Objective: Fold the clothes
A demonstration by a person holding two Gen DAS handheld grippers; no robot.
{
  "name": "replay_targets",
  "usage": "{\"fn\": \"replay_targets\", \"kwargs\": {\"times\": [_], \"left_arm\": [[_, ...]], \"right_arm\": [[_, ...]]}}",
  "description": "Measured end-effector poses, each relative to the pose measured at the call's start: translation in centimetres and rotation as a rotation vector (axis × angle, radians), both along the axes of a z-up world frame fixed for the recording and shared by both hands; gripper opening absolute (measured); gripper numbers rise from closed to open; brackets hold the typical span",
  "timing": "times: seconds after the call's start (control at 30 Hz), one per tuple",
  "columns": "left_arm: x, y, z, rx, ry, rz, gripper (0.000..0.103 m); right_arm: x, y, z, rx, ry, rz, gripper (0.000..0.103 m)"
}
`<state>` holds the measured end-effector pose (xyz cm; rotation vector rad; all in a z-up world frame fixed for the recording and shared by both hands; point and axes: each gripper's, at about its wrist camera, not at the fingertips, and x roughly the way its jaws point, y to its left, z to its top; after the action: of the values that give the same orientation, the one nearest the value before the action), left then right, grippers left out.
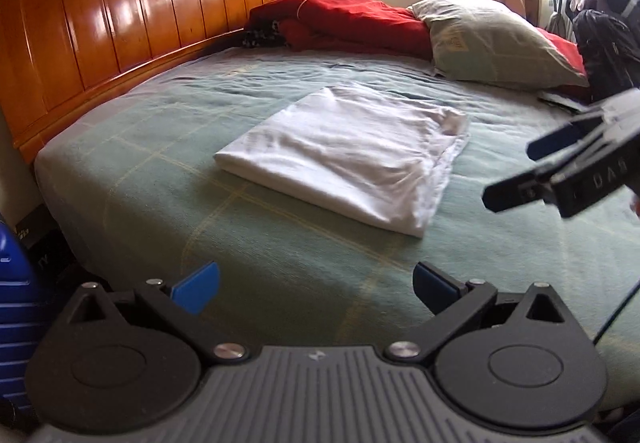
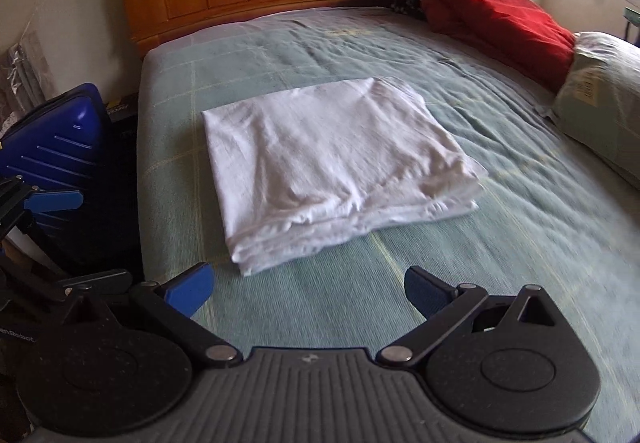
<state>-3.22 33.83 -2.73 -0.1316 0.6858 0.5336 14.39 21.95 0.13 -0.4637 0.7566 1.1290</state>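
Note:
A white garment [image 1: 344, 151] lies folded into a thick rectangle in the middle of the green bed cover [image 1: 280, 263]. The right wrist view has the same folded garment [image 2: 332, 167] just ahead of the fingers. My left gripper [image 1: 316, 283] is open and holds nothing, a short way back from the garment's near edge. My right gripper [image 2: 308, 283] is also open and empty, just short of the garment's near corner. In the left wrist view, my right gripper [image 1: 509, 175] hovers to the right of the garment, jaws apart. A blue finger [image 2: 54, 200] of my left gripper shows at the left edge.
A wooden headboard [image 1: 120, 23] closes off the far side. A red blanket [image 1: 352, 19] and a pale pillow [image 1: 488, 39] lie at the back right of the bed. A blue suitcase [image 2: 56, 147] stands beside the bed on the left. Dark clothes [image 1: 608, 39] hang at far right.

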Motion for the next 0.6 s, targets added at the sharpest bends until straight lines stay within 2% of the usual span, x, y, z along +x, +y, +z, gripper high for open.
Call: {"fn": "replay_targets", "kwargs": {"times": [0.3, 0.43, 0.6], "left_arm": [[-0.6, -3.8, 2.5, -0.024, -0.043, -0.018, 0.102], [-0.9, -5.4, 3.2, -0.021, -0.04, -0.032, 0.102], [-0.9, -6.7, 3.5, -0.056, -0.038, -0.04, 0.102]], "right_arm": [[-3.0, -4.4, 1.5, 0.024, -0.015, -0.121, 0.103], [-3.6, -6.0, 2.0, 0.047, -0.01, -0.136, 0.103], [-4.3, -7.9, 2.5, 0.073, 0.001, -0.147, 0.103]]}}
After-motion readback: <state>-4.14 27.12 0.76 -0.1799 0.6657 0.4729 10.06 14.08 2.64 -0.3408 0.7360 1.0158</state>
